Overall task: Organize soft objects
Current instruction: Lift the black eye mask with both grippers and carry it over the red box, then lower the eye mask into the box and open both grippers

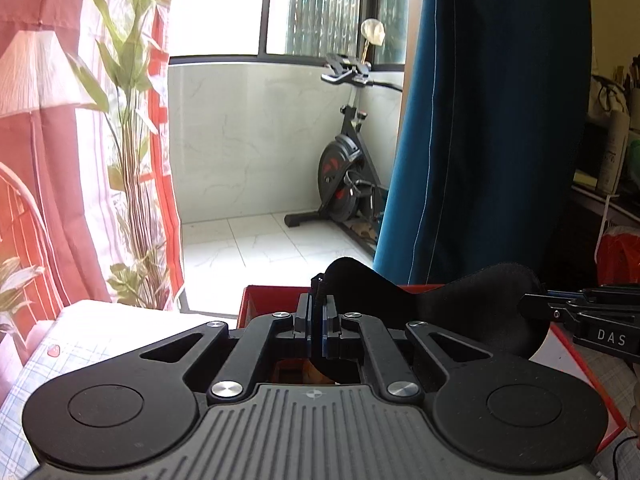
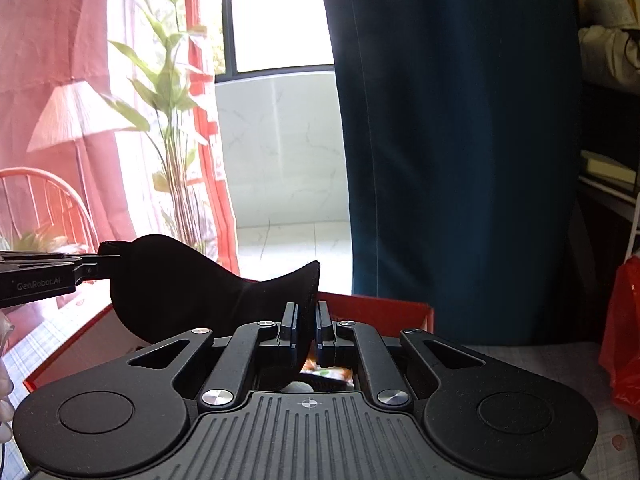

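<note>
**Black eye mask pinched at both ends, hanging over the red box**

Left gripper (image 1: pixel 319 320): jaws nearly closed, clamped on one end of the black sleep mask (image 1: pixel 452 312), right at the strap tab. Right gripper (image 2: pixel 308 326): same, narrow, nipping the opposite lobe edge. Each gripper shows up side-on in the other's view, at the far end of the mask.

Mask location: in the air, stretched between the two grippers, above the open red box (image 2: pixel 380 308) on the checked tablecloth (image 1: pixel 60 360). Box contents mostly hidden behind the gripper bodies; some colourful packaging shows through the gap.

Handling, my read:
- Light, padded fabric. Holds its curve a bit but sags at the nose bridge between the grips.
- Not fragile, not slippery; matte cloth grips fine.
- Thin edges, so pinch deep enough or it may slide out.
- The ends are the right hold points: keeps it flat. A single-end hold would probably let it flop and twist.
- Strap not clearly visible; could snag on the box wall.
</note>
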`<action>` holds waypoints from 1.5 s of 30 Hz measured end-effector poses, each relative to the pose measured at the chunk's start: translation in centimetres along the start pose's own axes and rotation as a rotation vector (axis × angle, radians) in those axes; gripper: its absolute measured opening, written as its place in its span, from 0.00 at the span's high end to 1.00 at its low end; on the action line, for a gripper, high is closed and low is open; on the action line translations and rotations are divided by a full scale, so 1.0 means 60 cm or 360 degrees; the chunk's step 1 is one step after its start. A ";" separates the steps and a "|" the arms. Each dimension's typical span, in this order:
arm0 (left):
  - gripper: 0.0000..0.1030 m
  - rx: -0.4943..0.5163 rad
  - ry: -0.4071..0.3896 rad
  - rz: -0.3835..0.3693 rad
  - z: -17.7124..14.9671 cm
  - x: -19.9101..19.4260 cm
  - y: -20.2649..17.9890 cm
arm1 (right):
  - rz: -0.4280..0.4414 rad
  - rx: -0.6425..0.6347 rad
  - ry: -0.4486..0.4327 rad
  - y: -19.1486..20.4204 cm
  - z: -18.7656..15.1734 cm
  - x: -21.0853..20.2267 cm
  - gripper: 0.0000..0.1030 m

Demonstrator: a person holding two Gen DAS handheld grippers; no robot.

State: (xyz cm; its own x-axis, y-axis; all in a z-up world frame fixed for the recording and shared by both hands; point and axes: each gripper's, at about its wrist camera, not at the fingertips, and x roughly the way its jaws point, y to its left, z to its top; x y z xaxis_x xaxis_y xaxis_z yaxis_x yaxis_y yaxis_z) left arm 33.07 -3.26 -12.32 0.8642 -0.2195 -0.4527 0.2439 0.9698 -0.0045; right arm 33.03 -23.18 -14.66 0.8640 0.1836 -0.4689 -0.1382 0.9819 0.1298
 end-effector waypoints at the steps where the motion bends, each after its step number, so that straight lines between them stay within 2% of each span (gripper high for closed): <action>1: 0.95 0.0013 0.0031 0.0003 -0.004 0.007 0.002 | -0.0006 0.0011 0.0031 -0.002 -0.001 0.009 0.93; 6: 0.95 0.0069 0.0141 0.0020 -0.017 0.038 0.010 | -0.0037 0.0052 0.0130 -0.003 -0.015 0.040 0.93; 11: 0.94 0.0068 0.0181 0.0021 -0.018 0.050 0.019 | -0.0082 0.0046 0.0163 -0.002 -0.015 0.054 0.92; 13: 0.94 0.0058 0.0178 -0.0002 -0.012 0.041 0.019 | -0.0100 0.0042 0.0164 -0.004 -0.016 0.050 0.85; 16: 0.82 0.0029 0.0164 -0.0049 -0.002 0.031 0.025 | -0.0109 0.0050 0.0145 -0.002 -0.013 0.042 0.74; 18: 0.62 0.0036 0.0143 -0.0063 0.004 0.023 0.026 | -0.0128 0.0044 0.0133 -0.005 -0.009 0.031 0.69; 20: 0.54 0.0050 0.0119 -0.0064 0.008 0.013 0.024 | -0.0134 0.0028 0.0121 -0.005 -0.008 0.019 0.67; 25: 0.52 0.0054 0.0109 -0.0100 0.003 -0.017 0.017 | -0.0112 -0.0019 0.0106 0.005 -0.009 -0.012 0.66; 27: 0.49 0.0056 0.0100 -0.0114 -0.002 -0.037 0.015 | -0.0091 -0.0033 0.0095 0.010 -0.012 -0.028 0.65; 34: 0.47 0.0055 0.0061 -0.0170 -0.033 -0.119 0.017 | -0.0001 -0.0113 0.0033 0.032 -0.039 -0.105 0.64; 40: 0.42 0.0076 0.0062 -0.0197 -0.079 -0.174 0.023 | 0.0059 -0.0109 -0.0006 0.043 -0.079 -0.170 0.64; 45: 0.38 0.0070 0.0107 -0.0179 -0.137 -0.194 0.032 | 0.0085 -0.0060 0.0012 0.047 -0.124 -0.198 0.64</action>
State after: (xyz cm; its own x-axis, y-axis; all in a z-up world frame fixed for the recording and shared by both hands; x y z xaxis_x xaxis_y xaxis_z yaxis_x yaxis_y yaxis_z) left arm 19.86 2.01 -14.36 0.7993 -0.3176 -0.5102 0.3580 0.9335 -0.0201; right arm 18.74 -22.24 -15.22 0.8511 0.2358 -0.4690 -0.2020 0.9718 0.1220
